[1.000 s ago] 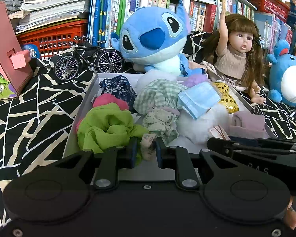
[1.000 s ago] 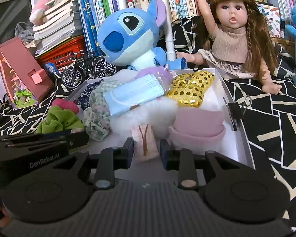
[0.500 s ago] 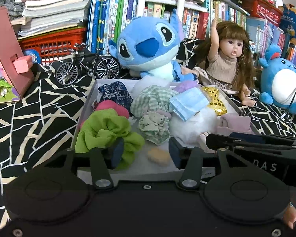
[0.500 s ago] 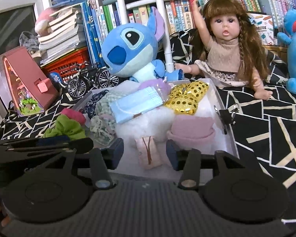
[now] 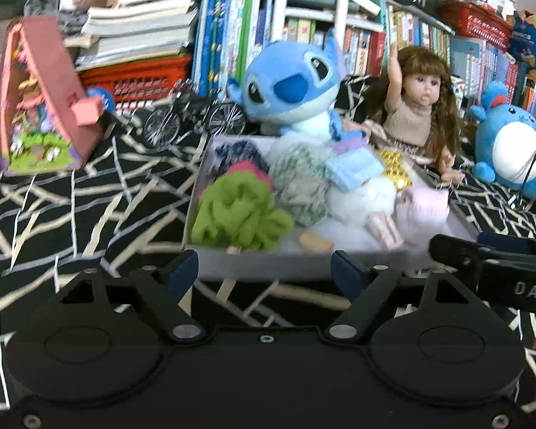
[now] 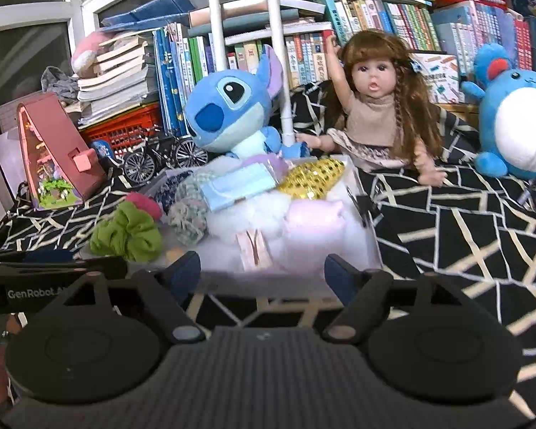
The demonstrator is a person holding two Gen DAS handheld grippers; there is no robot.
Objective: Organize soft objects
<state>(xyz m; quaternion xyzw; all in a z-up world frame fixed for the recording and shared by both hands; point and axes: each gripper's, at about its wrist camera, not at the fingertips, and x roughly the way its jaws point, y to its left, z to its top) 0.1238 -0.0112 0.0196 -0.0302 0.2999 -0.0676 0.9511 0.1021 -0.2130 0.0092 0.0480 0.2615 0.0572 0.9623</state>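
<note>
A white tray on the black patterned cloth holds soft items: a green scrunchie, a checked scrunchie, a blue face mask, a gold sequin piece, a pink cloth, a small pink striped piece and a small tan piece. My left gripper is open and empty just before the tray's near edge. My right gripper is open and empty there too.
A blue Stitch plush and a doll sit behind the tray. A toy bicycle, a pink toy house, a red basket and bookshelves stand further back. A blue plush is at right.
Both grippers opened, let go of the small pieces they held over the tray, and pulled back from it. The tan piece and the pink striped piece now lie in the tray.
</note>
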